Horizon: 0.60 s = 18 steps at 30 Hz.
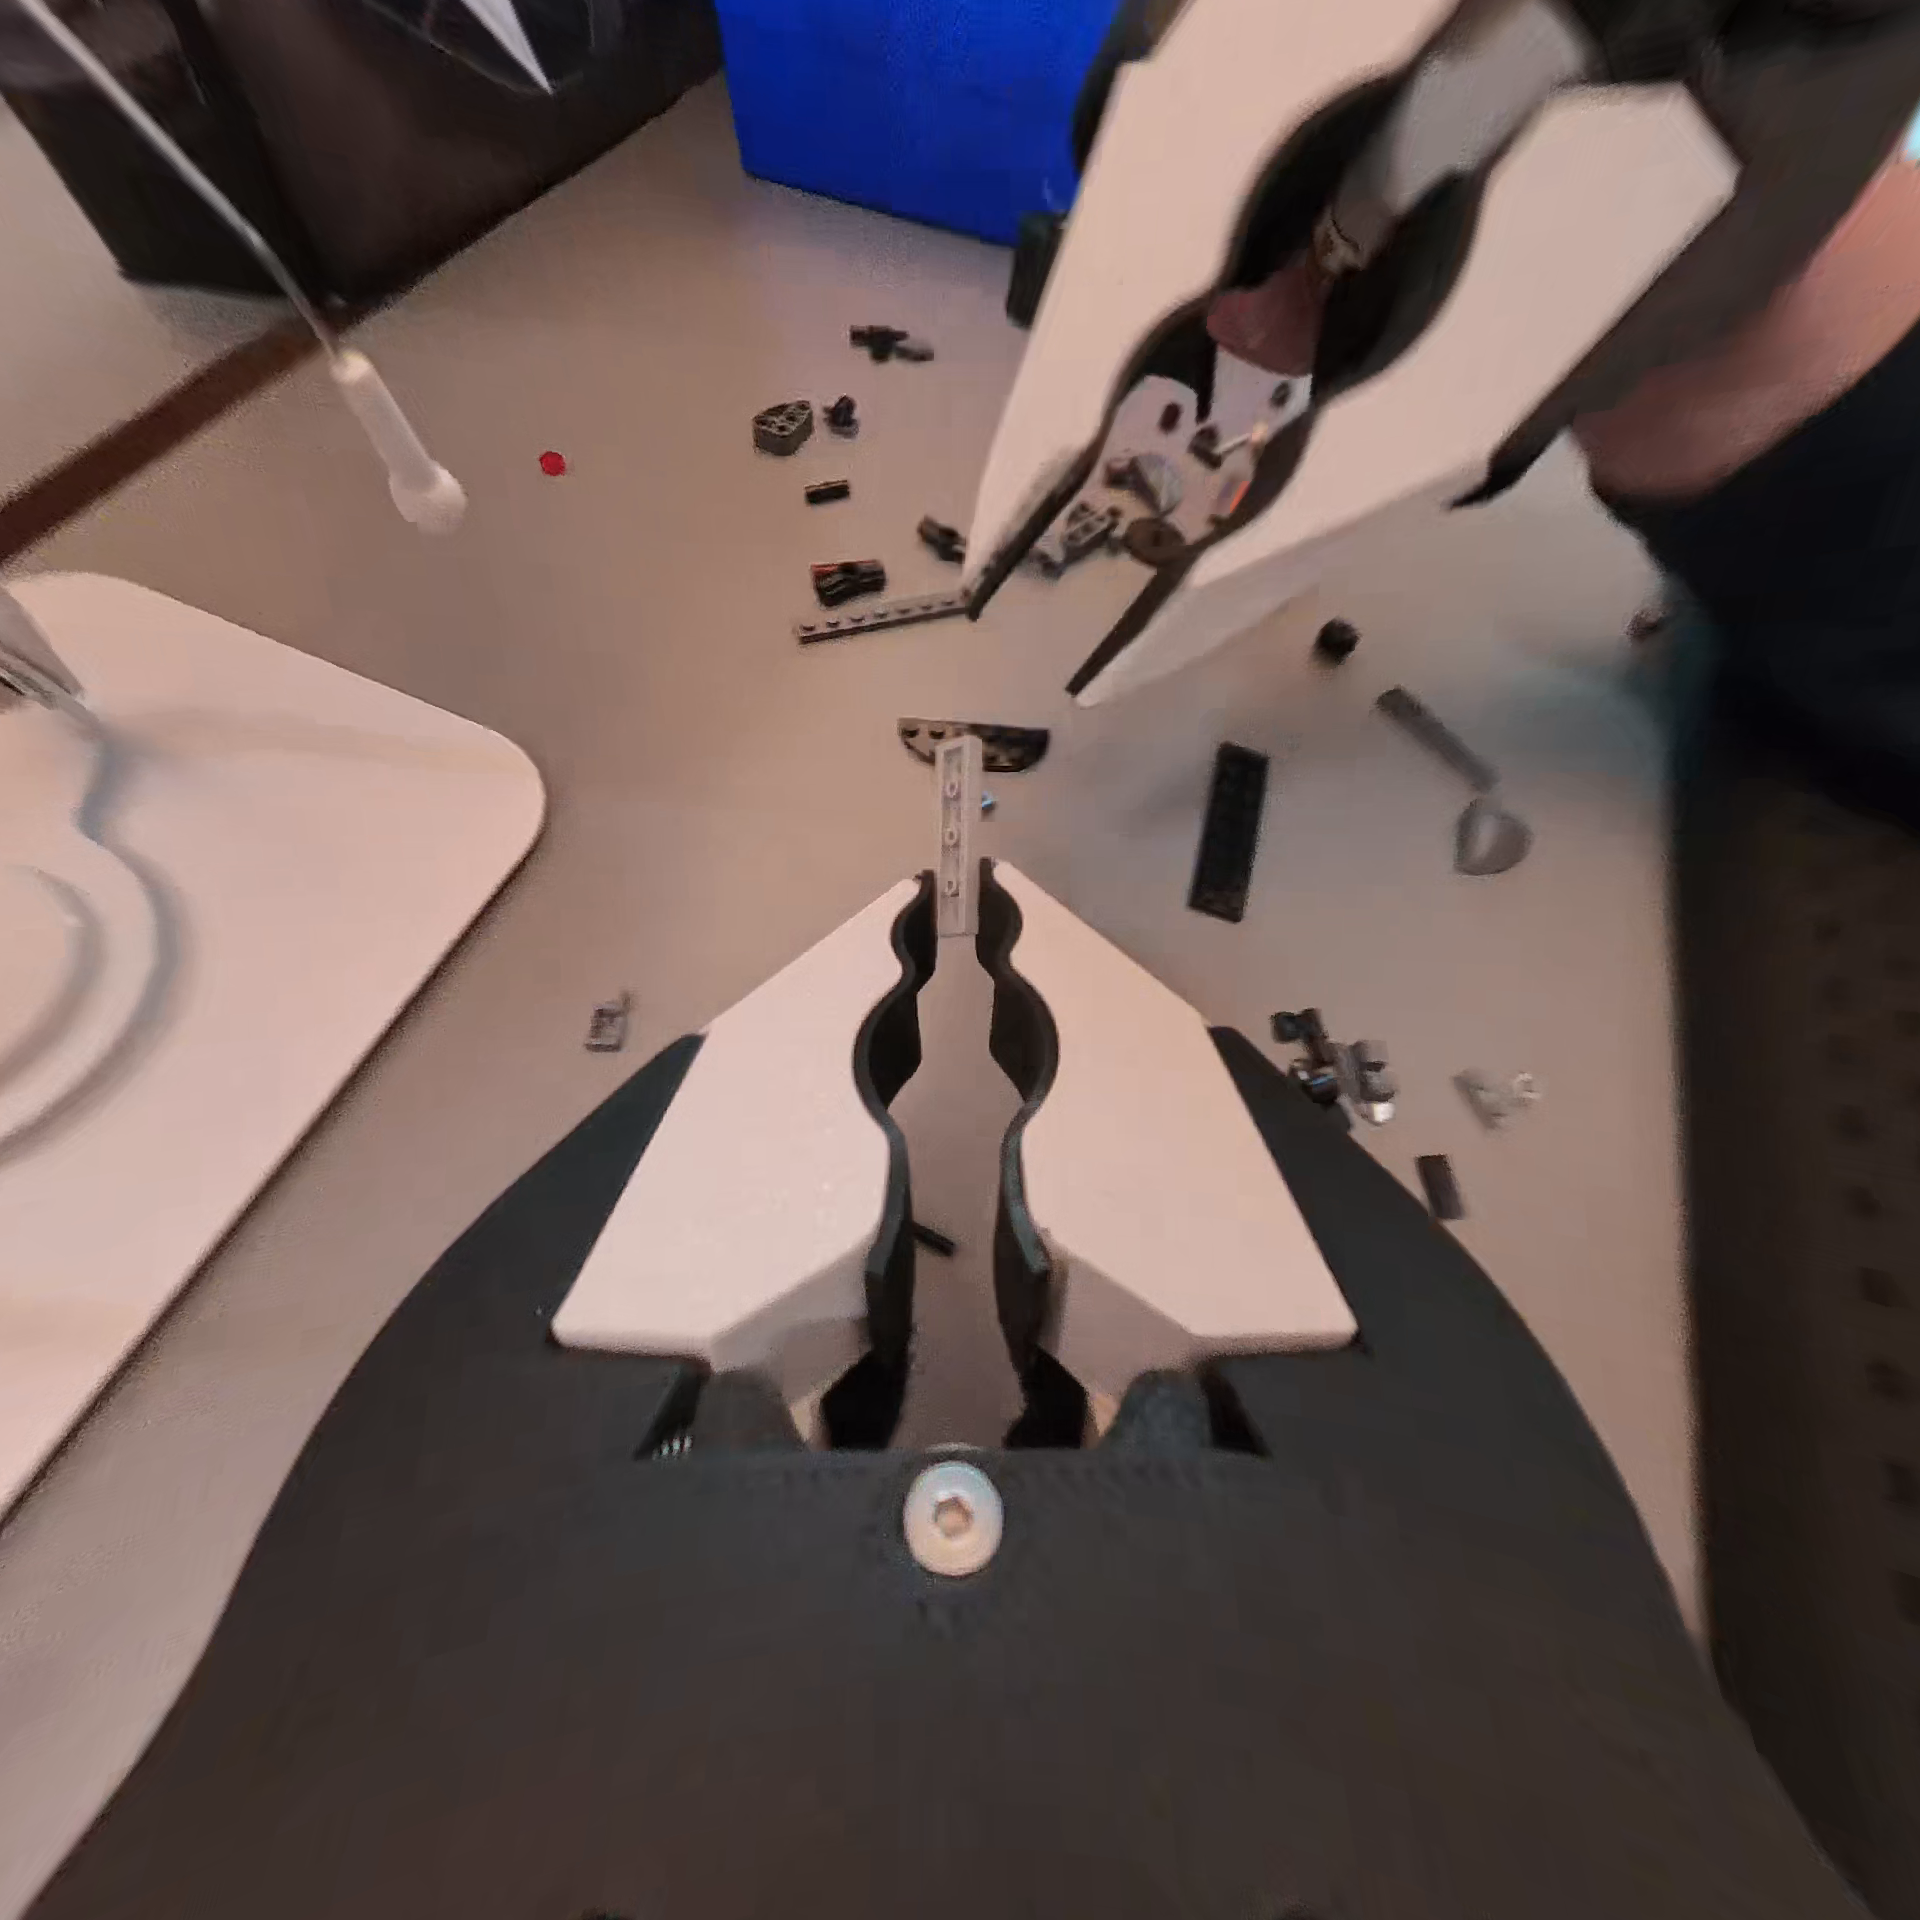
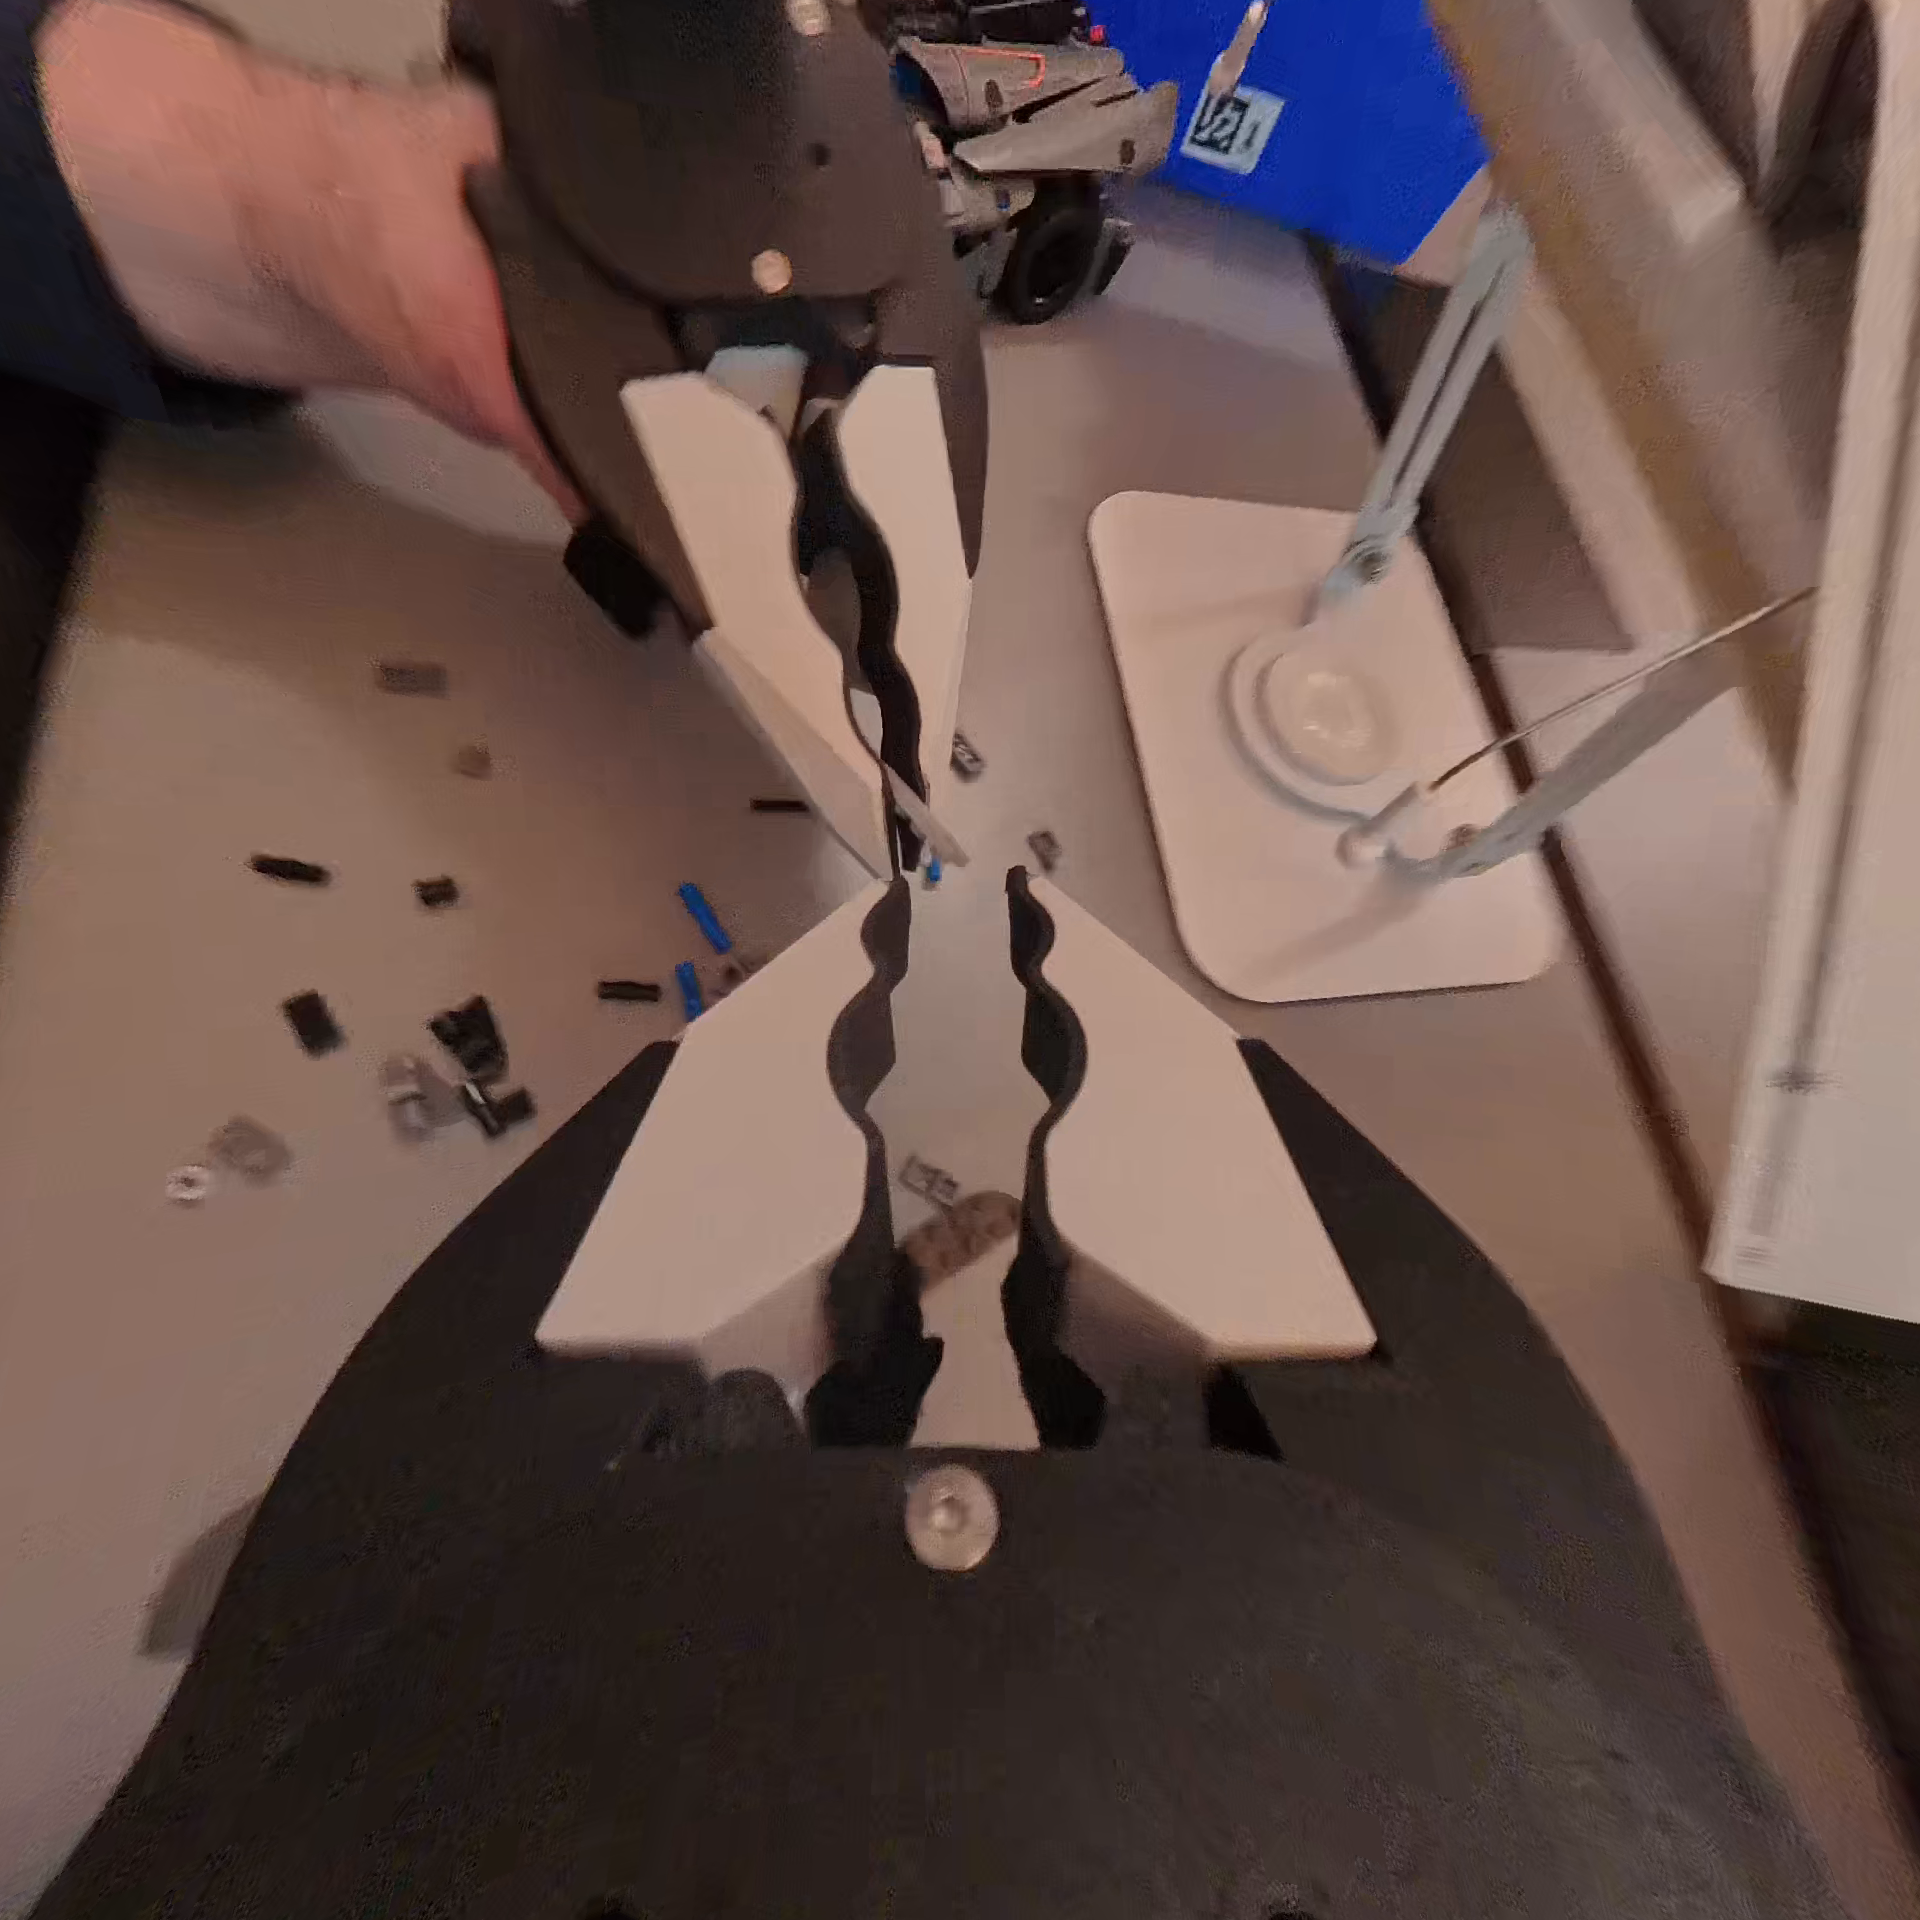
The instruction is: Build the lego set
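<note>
My left gripper (image 1: 956, 883) is shut on a thin light grey lego plate (image 1: 957, 831), which sticks out forward from the fingertips, above the table. In the right wrist view the left gripper (image 2: 902, 847) comes down from above with the plate (image 2: 937, 828) in its tips. My right gripper (image 2: 958, 883) is open and empty, its tips just short of the plate. In the left wrist view the right gripper (image 1: 1023, 649) hangs open at the upper right. A partly built grey lego vehicle (image 2: 1029, 135) stands at the back; it shows through the right gripper's gap (image 1: 1153, 488).
Loose black, grey and blue lego pieces lie scattered on the beige table (image 1: 675, 727), among them a long grey plate (image 1: 883, 615) and a black plate (image 1: 1229, 831). A white lamp base (image 2: 1226, 582) stands to one side. A blue box (image 1: 904, 104) is at the back. A white sheet (image 2: 1829, 727) lies at the right. The grippers' ends are close to 4 centimeters from one another. Between my left fingertips and the partly built grey lego vehicle (image 2: 1029, 135) there is roughly 30 centimeters.
</note>
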### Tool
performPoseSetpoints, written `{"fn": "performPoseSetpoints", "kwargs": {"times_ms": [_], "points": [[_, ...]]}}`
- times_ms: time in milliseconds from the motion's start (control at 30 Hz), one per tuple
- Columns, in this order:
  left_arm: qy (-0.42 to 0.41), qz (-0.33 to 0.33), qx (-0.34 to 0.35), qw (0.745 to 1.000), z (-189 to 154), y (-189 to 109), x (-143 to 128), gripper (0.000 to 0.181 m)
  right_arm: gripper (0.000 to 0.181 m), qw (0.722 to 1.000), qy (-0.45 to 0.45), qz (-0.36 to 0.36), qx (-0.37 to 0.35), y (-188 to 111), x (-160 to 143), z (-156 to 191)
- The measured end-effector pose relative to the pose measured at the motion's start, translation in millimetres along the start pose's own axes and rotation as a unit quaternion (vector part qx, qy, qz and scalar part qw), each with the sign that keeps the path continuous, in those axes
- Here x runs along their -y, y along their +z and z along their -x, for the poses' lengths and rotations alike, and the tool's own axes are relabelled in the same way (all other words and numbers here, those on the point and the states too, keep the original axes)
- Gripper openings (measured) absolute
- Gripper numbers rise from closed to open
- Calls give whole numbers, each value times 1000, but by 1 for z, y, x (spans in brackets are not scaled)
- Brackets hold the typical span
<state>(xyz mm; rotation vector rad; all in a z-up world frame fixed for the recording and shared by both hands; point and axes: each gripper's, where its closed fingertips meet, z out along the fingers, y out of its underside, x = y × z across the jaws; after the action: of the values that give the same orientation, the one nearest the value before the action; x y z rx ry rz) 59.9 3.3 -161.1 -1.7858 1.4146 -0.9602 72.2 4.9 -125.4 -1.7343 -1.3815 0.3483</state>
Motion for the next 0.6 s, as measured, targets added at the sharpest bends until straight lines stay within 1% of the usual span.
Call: {"fn": "performPoseSetpoints", "kwargs": {"times_ms": [100, 233, 300, 367, 467, 533, 600], "points": [[-42, -10, -36, 998, -3, -3, 0, 4, 18, 993, -95, 30, -70, -1, -1, 4], [-65, -2, -75, 995, -12, -2, -4, 4, 20, 976, -173, 57, -116, 4, 4, 11], [-72, -5, -94, 993, -17, -2, -3, 4, 18, 971, -198, 65, -121, 7, 6, 16], [-82, -7, -108, 991, -20, -3, -2, 4, 12, 964, -218, 85, -128, 9, 1, 18], [-88, 3, -120, 989, -22, -2, -5, 4, 0, 964, -223, 82, -117, 10, 0, 24], [-94, -1, -135, 986, -26, -3, -4, 4, 0, 966, -217, 80, -113, 9, 0, 25], [-93, 6, -133, 987, -26, -2, -6, 4, 1, 969, -210, 75, -103, 10, 0, 27]]}}
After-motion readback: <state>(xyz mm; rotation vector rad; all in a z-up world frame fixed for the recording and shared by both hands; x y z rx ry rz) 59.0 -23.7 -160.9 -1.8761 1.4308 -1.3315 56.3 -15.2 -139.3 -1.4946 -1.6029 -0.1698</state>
